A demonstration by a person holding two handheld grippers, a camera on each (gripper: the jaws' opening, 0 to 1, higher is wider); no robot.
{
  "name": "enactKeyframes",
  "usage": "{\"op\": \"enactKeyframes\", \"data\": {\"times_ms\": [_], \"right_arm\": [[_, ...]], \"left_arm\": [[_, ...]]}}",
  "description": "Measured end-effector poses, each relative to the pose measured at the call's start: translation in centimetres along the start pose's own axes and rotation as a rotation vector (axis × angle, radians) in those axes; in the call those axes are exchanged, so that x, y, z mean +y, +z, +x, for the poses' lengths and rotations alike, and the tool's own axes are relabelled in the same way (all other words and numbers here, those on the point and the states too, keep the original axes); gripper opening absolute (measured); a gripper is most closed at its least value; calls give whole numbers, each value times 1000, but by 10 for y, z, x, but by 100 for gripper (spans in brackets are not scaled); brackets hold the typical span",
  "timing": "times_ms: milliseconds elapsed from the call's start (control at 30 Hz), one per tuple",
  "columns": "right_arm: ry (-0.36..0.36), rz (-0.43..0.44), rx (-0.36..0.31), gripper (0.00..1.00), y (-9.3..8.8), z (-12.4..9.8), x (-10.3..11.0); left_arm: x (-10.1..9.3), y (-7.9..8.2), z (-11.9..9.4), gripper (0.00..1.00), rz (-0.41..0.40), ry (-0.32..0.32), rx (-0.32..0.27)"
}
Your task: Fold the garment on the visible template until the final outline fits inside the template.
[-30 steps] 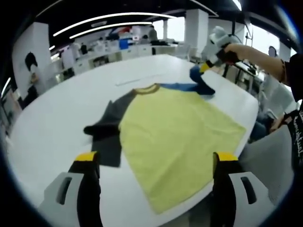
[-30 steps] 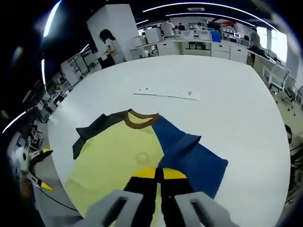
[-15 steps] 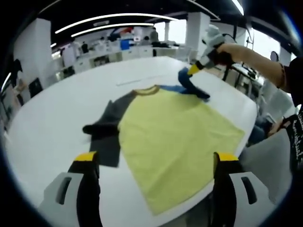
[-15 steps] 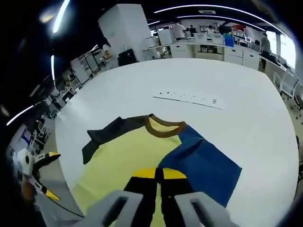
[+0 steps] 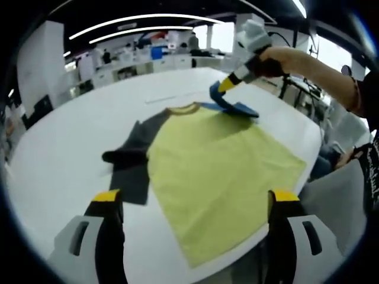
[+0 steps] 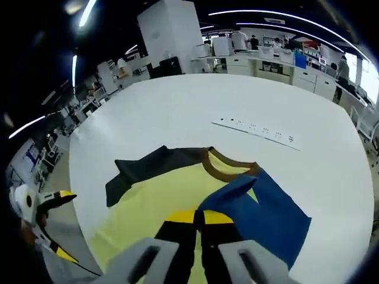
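On the white counter, a yellow-bodied garment lies flat, dark sleeve spread toward 9 o'clock in the left gripper view. Left gripper: jaws wide apart, holding nothing, the garment's hem lying between and beyond them. Right gripper: jaws closed on the blue sleeve, lifted and drawn over the yellow body; in the left gripper view it appears at 1 o'clock, held by an outstretched hand. A white strip lies beyond the collar.
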State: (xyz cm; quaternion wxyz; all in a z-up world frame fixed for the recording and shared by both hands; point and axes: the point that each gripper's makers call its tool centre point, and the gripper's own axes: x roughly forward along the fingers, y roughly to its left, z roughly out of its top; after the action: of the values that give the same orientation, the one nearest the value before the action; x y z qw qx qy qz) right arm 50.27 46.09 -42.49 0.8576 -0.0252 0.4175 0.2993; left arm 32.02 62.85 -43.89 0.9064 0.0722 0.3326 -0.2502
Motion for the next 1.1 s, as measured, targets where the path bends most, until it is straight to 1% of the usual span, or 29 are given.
{"op": "enactKeyframes", "data": {"times_ms": [167, 333, 567, 1100], "right_arm": [[42, -8, -20, 0, 11, 8, 23], [63, -24, -21, 0, 15, 14, 38], [84, -45, -23, 0, 16, 22, 50], [174, -92, -27, 0, 15, 43, 87]], "left_arm": [[2, 0, 0, 98, -6, 6, -4], [2, -1, 0, 98, -11, 9, -3], [4, -6, -1, 99, -21, 16, 5], [10, -13, -1, 99, -36, 30, 18]]}}
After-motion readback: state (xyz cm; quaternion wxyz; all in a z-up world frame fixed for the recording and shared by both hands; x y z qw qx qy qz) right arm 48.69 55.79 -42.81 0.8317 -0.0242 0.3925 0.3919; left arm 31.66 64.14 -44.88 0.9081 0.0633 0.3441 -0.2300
